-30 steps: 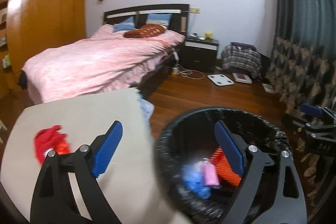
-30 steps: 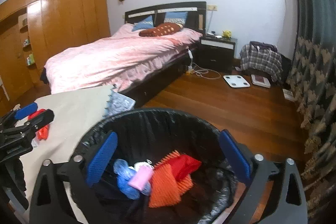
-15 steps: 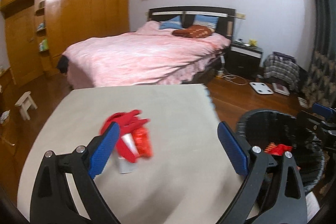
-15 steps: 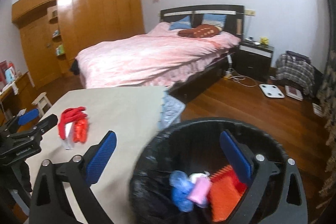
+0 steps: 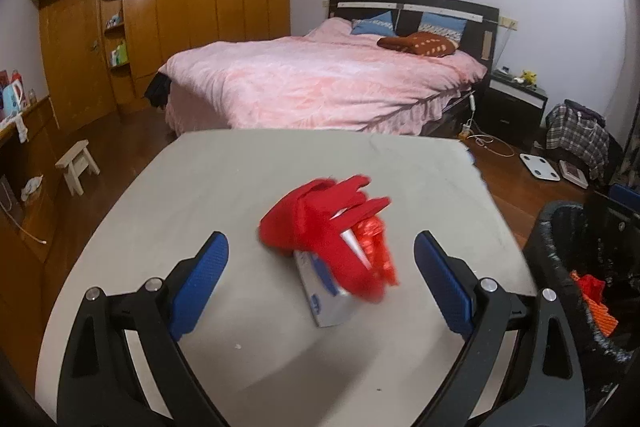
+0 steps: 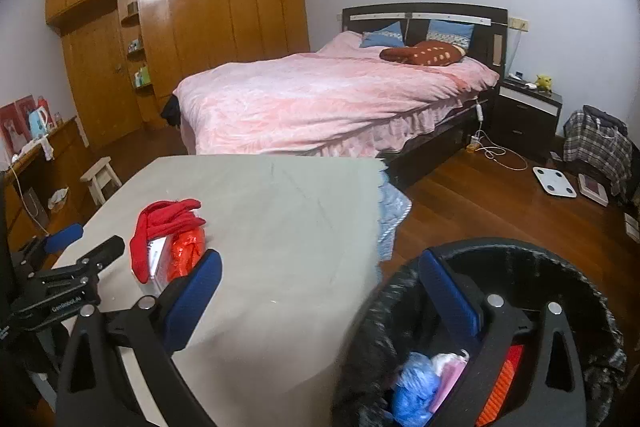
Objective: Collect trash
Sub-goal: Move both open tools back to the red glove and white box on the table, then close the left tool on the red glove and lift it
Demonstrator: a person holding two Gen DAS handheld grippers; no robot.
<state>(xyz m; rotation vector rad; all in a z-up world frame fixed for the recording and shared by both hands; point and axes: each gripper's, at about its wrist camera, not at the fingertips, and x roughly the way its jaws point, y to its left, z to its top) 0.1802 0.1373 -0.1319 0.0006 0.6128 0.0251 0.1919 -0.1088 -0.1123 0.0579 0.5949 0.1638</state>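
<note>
Red glove (image 5: 320, 223) lies draped over one white packet (image 5: 328, 301) on the grey worktop (image 5: 224, 187), framed by the gaping, empty left claw (image 5: 320, 283); right claw (image 6: 320, 301), also spread, straddles the bin (image 6: 592, 291) rim.

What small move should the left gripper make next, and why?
Probably ease the left gripper forward and down until its open fingers straddle the red glove pile. The pile lies on the table just ahead of the gap, untouched, while the trash bin beside the table already holds other scraps.
</note>
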